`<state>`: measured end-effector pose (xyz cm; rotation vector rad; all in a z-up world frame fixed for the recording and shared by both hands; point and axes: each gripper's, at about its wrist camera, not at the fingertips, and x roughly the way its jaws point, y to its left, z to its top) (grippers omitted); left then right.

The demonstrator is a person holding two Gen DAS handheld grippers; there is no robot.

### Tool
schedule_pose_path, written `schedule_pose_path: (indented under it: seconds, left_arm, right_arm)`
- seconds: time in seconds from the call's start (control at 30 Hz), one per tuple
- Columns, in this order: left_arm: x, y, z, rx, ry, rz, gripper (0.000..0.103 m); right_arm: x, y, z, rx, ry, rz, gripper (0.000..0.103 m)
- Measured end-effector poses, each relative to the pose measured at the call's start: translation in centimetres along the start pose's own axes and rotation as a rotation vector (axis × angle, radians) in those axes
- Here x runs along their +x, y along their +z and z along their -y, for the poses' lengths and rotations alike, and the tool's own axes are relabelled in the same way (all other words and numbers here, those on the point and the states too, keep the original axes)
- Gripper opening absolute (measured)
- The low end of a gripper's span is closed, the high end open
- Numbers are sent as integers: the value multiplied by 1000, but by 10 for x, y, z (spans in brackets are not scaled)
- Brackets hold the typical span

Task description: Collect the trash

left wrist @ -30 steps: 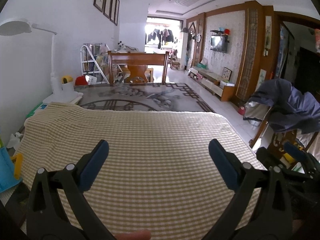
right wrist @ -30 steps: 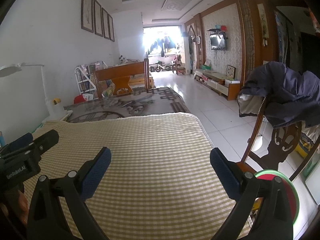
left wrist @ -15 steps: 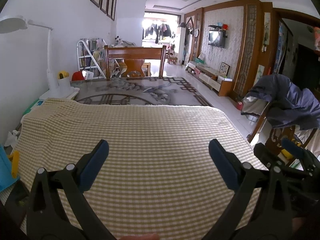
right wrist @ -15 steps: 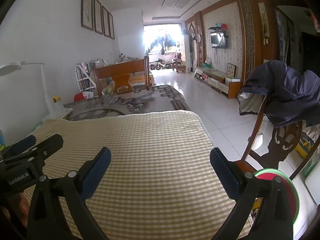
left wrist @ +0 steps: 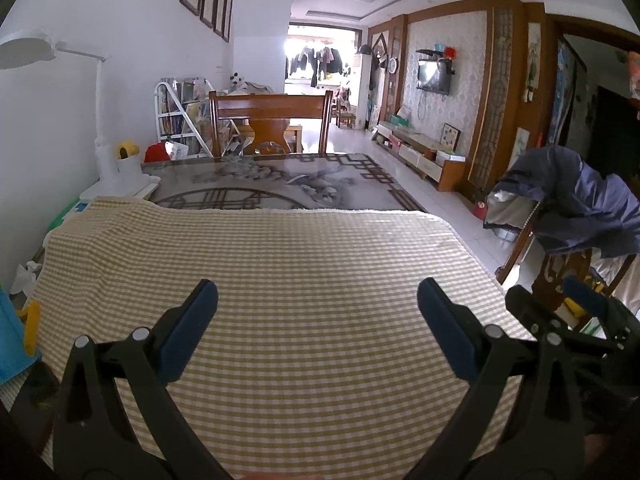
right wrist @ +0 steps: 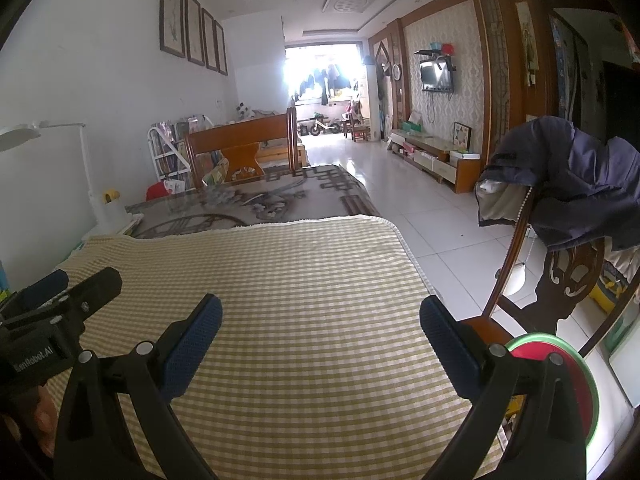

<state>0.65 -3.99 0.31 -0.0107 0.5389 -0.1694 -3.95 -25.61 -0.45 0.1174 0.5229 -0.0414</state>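
My left gripper (left wrist: 316, 300) is open and hovers low over a yellow-and-white checked tablecloth (left wrist: 304, 256), with nothing between its blue pads. My right gripper (right wrist: 320, 316) is open too, empty, over the cloth's right half. Each one shows in the other's view: the right gripper (left wrist: 580, 312) at the cloth's right edge, the left gripper (right wrist: 60, 292) on the left. A crumpled white tissue (left wrist: 25, 276) lies just off the cloth's left edge. No other trash shows on the cloth.
A blue and yellow object (left wrist: 16, 336) stands at the near left. A white desk lamp (left wrist: 104, 152) is at the far left corner. A wooden chair (right wrist: 560, 288) draped with a dark jacket (right wrist: 576, 176) stands right of the table, a red-and-green round thing (right wrist: 560, 372) beside it. Another chair (left wrist: 272, 124) stands at the far end.
Both views have shifted only slightly; the left one looks a little higher into the room. Both grippers stay open and empty.
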Motion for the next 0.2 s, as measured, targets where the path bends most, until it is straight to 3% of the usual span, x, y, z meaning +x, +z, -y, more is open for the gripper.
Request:
schedule_pose_path:
  seconds: [0.2]
  left_arm:
    - [3,-1,-3,-20,-2,-21,98]
  right_arm:
    - [8,0,-1,-7,4,-38,96]
